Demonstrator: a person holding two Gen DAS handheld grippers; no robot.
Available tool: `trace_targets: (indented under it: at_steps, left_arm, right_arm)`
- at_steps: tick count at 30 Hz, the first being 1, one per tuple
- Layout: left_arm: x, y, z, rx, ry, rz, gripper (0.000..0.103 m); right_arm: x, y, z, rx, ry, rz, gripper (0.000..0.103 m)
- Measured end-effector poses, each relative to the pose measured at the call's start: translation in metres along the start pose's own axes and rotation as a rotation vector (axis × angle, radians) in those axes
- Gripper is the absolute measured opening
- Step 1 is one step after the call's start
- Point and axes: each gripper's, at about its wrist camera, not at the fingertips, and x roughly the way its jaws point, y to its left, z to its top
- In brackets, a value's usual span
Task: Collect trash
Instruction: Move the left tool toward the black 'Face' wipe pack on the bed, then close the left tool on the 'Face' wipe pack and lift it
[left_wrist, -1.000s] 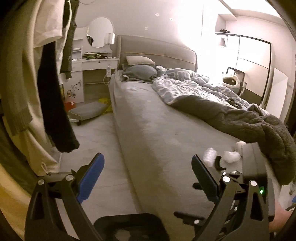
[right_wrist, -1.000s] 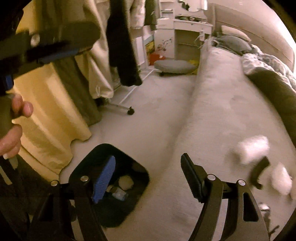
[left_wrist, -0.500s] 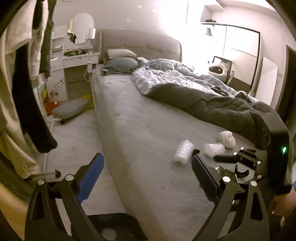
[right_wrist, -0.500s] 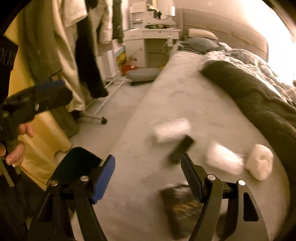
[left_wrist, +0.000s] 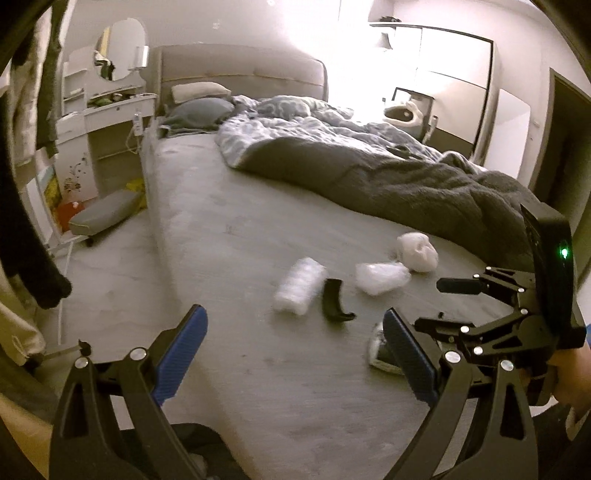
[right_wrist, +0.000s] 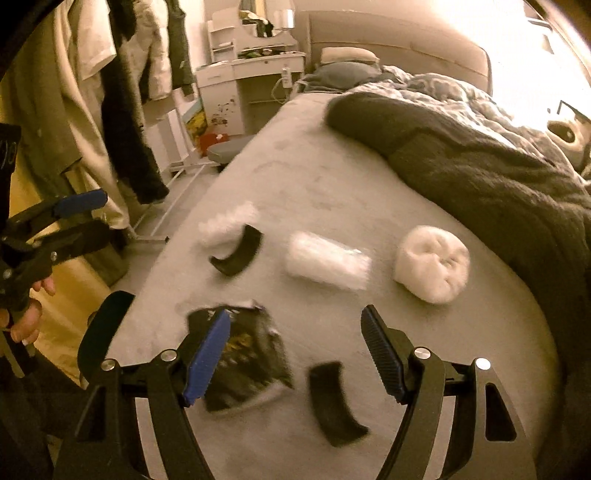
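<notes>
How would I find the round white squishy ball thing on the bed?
Start at the big grey bed and find the dark fuzzy blanket piled along one side. On the bare sheet right beside the blanket's edge lies the crumpled white ball. Its neighbours are a long plastic wad and curved black pieces; only the ball is round and dimpled.

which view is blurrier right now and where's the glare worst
Right wrist view: motion smear on the dark wrapper, the curved black piece and the clear plastic wad, with a yellow cast and blown-out light at upper right. Left wrist view: sharper; glare washes out the wall behind the headboard; fisheye bends the bed edge.
</notes>
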Motion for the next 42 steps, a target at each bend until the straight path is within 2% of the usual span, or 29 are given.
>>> trace_targets:
  at_steps: [7, 11, 17, 24, 28, 36, 42]
  left_arm:
    - [0.017, -0.022, -0.004, 0.065, 0.030, -0.042, 0.098]
    - [0.027, -0.032, -0.009, 0.090, 0.056, -0.081, 0.098]
    - [0.040, -0.049, -0.015, 0.126, 0.083, -0.127, 0.098]
    - [0.048, -0.068, -0.018, 0.170, 0.093, -0.177, 0.098]
    - [0.055, -0.079, -0.021, 0.206, 0.106, -0.175, 0.098]
    - [0.064, -0.095, -0.024, 0.238, 0.110, -0.179, 0.098]
    - [0.075, -0.102, -0.028, 0.255, 0.115, -0.140, 0.098]
  right_arm:
    - [-0.004, -0.025, -0.016, 0.059, 0.015, 0.020, 0.074]
    - [0.002, -0.032, -0.019, 0.067, 0.042, 0.035, 0.058]
    - [0.011, -0.035, -0.028, 0.068, 0.082, 0.077, 0.046]
    - [0.008, -0.031, -0.030, 0.031, 0.078, 0.092, 0.031]
    - [0.007, -0.034, -0.034, 0.037, 0.071, 0.098, 0.020]
    - [-0.005, -0.049, -0.036, 0.090, 0.037, 0.108, 0.020]
    - [-0.012, -0.062, -0.041, 0.128, 0.026, 0.108, 0.020]
